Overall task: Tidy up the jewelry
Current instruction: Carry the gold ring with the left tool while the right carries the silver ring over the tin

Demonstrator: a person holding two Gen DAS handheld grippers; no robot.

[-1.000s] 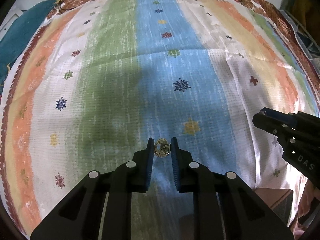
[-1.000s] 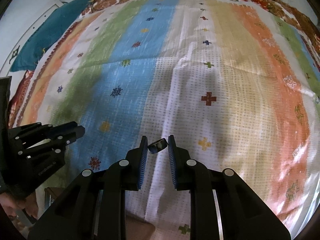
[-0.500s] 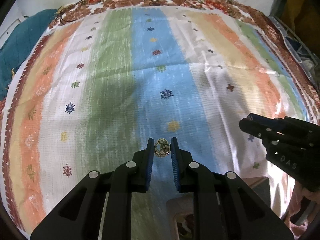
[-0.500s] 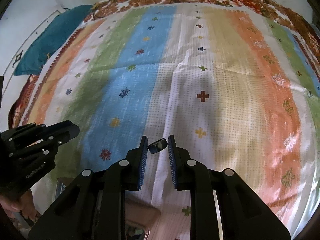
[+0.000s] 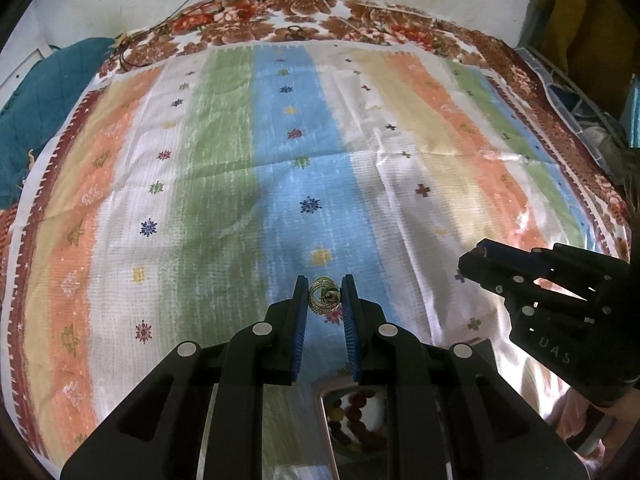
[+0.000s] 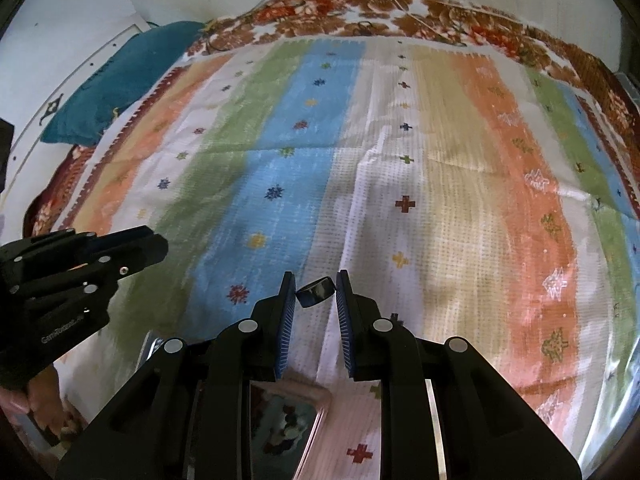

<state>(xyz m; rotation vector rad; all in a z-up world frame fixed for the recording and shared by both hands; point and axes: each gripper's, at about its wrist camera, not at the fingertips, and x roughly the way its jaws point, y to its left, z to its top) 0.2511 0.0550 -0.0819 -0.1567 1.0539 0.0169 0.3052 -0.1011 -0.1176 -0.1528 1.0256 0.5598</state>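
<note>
My left gripper is shut on a gold coiled ring, held above the striped bedspread. My right gripper is shut on a dark band ring, also held in the air. A pink-rimmed jewelry box with coloured beads inside lies just below the left fingers; it also shows in the right wrist view. Each gripper appears at the side of the other's view: the right one, the left one.
A teal pillow lies at the far left of the bed. A floral brown border runs along the far edge by the white wall. Clutter sits off the bed's right side.
Both grippers have pulled back and risen with their rings. More of the bed and the far wall is in view, and the jewelry box has come into sight beneath them.
</note>
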